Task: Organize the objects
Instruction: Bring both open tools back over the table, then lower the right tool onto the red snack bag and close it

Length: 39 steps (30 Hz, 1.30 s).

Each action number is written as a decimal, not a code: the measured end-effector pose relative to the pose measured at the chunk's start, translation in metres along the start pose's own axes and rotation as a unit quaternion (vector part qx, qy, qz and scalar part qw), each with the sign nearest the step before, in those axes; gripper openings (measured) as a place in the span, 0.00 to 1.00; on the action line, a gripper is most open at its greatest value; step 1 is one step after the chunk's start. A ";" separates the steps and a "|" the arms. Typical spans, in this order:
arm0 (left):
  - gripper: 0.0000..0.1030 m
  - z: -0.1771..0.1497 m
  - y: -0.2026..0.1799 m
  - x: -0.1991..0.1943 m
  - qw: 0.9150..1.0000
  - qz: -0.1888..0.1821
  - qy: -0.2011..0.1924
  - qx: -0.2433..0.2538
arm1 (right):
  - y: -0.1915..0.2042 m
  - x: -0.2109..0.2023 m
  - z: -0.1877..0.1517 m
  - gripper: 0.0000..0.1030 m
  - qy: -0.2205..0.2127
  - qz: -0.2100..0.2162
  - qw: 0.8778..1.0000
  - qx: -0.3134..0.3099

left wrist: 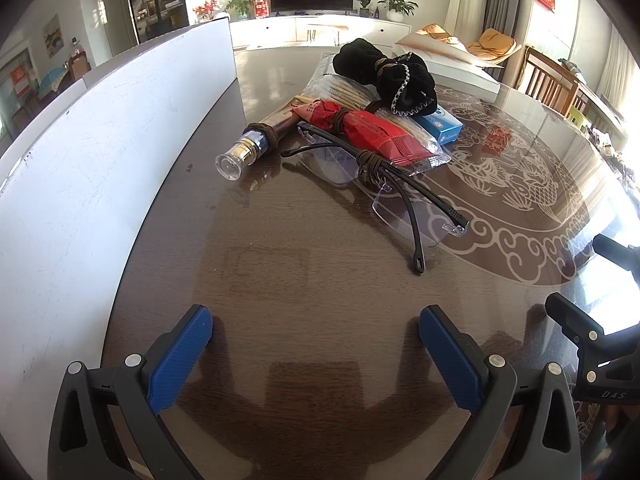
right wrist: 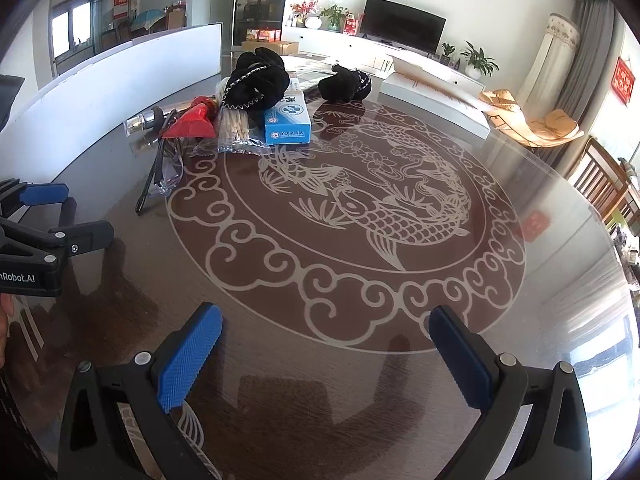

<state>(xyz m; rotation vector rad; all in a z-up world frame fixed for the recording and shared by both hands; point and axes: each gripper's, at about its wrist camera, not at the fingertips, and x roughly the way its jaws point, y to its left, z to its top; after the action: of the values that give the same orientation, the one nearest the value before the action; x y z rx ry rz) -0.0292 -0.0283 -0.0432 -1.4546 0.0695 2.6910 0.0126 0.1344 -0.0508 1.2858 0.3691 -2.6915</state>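
Both grippers are spread wide and hold nothing. Ahead of the left gripper (left wrist: 316,344), slightly right of its centre line, lie the rimless clear-lens glasses with thin black arms (left wrist: 372,176) on the dark glossy wooden table (left wrist: 280,248). Their folded arms run diagonally, tips toward the fingers. Beyond them a red foil packet (left wrist: 368,132) and a black fabric scrunchie (left wrist: 384,76) are piled. The right gripper (right wrist: 326,340) has that pile far off to its left, so the left is likely nearer.

"nRobot.AI" on left claw (right wrist: 86,216)
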 end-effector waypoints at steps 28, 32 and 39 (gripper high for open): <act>1.00 0.000 0.024 -0.031 0.996 -0.029 -0.054 -0.057 | 0.014 0.053 0.086 1.00 0.015 0.066 0.997 0.036; 1.00 0.001 0.031 -0.042 0.994 -0.026 -0.080 -0.072 | 0.060 0.058 0.088 0.99 0.017 0.095 0.995 -0.032; 1.00 0.002 0.037 -0.044 0.991 -0.046 -0.091 -0.090 | 0.059 0.032 0.085 0.90 -0.005 0.134 0.989 -0.070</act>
<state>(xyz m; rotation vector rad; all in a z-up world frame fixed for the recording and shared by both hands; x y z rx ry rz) -0.0103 -0.0673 -0.0050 -1.2121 -0.2510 2.7986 -0.0578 0.0540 -0.0340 1.1874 0.3509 -2.4037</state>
